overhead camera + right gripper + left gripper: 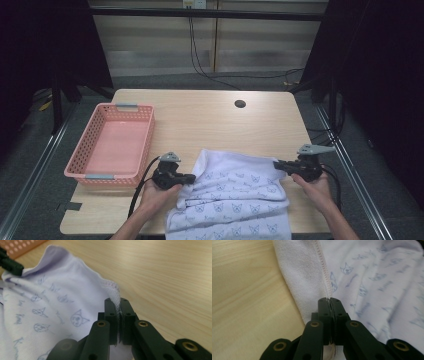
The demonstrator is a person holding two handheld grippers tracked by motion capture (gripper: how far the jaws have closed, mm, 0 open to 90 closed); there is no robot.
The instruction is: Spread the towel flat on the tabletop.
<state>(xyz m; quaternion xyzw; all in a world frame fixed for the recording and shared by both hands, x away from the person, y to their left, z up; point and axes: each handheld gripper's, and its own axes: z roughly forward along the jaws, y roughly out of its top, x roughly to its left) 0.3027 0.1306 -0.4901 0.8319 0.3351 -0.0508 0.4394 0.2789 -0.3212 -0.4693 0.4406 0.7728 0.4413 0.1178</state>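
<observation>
Black jaws of the left gripper (329, 301) and right gripper (117, 301) are clamped on hems of the cloth (240, 192); soft, light, floppy, best held at corners.

- The cloth (240, 192) is white, with a faint lilac cast, printed all over with small blue cat-like faces and blue script.
- Its hem band (304, 280) is plain white.
- The basket (85, 150) is pink with grey handle clips.
- The counter (210, 120) is pale wood grain.
- The fingers (324, 312) are black with brass rivets.
</observation>
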